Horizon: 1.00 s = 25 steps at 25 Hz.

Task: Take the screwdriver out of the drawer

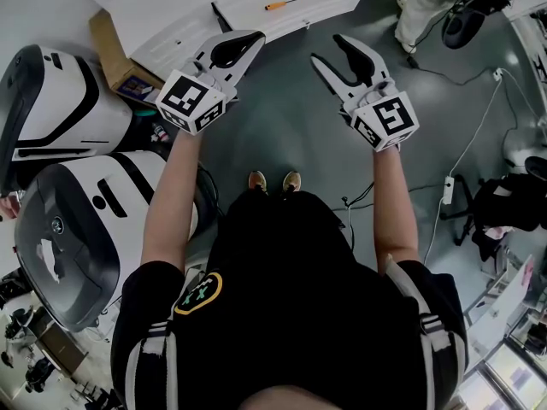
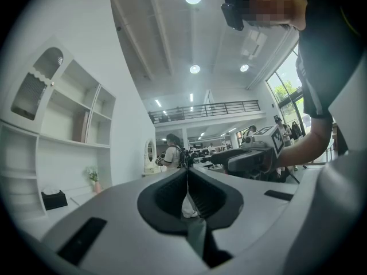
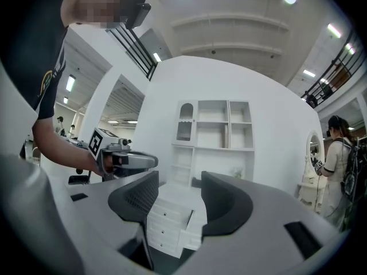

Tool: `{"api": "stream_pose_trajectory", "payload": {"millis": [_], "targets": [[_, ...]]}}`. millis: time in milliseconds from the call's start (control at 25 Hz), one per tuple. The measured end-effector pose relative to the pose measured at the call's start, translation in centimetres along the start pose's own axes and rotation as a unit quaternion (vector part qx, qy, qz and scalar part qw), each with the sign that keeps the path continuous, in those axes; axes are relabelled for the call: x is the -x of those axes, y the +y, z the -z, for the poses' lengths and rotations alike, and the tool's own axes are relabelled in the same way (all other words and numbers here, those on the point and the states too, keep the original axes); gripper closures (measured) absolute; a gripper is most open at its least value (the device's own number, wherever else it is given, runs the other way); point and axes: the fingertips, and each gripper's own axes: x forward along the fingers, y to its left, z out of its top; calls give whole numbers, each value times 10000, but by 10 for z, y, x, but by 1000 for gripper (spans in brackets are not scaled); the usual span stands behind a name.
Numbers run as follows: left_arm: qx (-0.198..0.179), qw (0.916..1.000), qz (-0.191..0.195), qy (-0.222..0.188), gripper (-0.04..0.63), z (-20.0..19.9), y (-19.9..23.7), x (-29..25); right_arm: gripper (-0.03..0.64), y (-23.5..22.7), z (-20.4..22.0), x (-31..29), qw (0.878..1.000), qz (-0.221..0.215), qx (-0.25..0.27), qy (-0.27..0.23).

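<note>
A screwdriver with an orange handle lies on a flat white panel of the white cabinet at the top of the head view. Whether that panel is a drawer I cannot tell. My left gripper is held level just short of the cabinet, jaws shut and empty; the left gripper view shows its pads meeting. To its right my right gripper stands open with nothing between its fingers. Between its jaws the right gripper view shows a white chest of drawers. The screwdriver is in neither gripper view.
Two large white-and-black machine shells stand at the left, beside a cardboard box. Cables and a power strip lie on the grey floor at the right. Another person stands at the top right. A white shelf unit rises behind the chest.
</note>
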Motion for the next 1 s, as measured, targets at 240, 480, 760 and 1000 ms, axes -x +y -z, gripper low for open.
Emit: {"api": "stream_pose_trajectory", "payload": {"millis": [240,480,760,1000], "targets": [[-15,10000,7,4,574,-1,-1,0,245,5,-2,1,9999,-145,-67,-65],[-12,10000,-5,14,574,0,-1,1,101,10,2,-1,9992,-334,-220,-62],[17,10000,-26,30,574,3,-1,1,26,8,7,-2,9993,-300,-238,1],[19,10000,-50,56,574,5,-1,-3,26,3,14,-1,9994,-290,-188,56]]}}
